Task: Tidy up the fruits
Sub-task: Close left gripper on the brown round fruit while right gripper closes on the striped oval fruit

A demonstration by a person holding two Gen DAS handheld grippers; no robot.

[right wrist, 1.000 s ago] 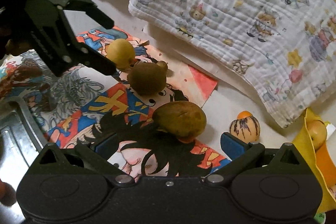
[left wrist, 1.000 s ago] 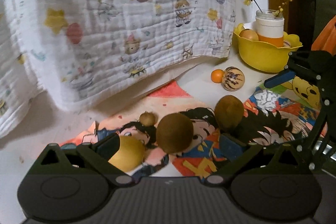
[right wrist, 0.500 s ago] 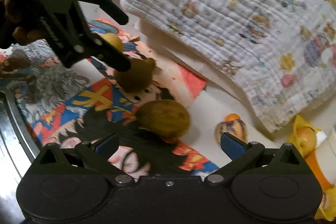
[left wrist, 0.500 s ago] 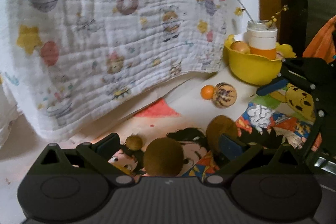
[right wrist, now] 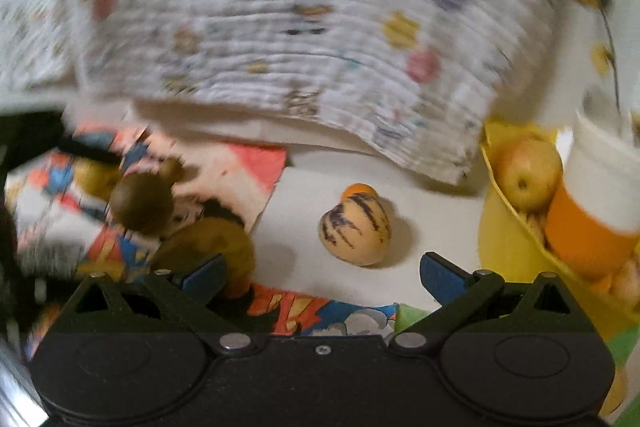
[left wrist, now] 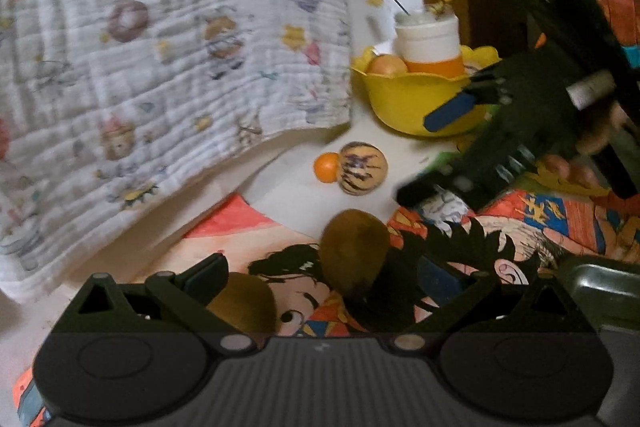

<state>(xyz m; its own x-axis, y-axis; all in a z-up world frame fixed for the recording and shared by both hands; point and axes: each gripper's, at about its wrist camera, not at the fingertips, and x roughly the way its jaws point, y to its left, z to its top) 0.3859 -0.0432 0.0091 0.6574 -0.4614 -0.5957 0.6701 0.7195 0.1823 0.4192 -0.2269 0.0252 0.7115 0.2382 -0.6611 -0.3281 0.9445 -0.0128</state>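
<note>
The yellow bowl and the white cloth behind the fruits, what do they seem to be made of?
The yellow bowl looks like plastic: one even colour, a smooth, slightly shiny wall and a moulded wavy rim. The white cloth looks like soft woven cotton, perhaps muslin: matte, finely crinkled in rows, printed with small cartoon figures, and hanging in a loose fold. Neither can be confirmed from sight alone.

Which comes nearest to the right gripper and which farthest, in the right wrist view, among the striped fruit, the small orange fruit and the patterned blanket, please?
From the right gripper, nearest first:
1. The striped fruit, just ahead of the open fingers on the white surface.
2. The small orange fruit, directly behind the striped one and touching it.
3. The patterned blanket, hanging across the back.
</note>
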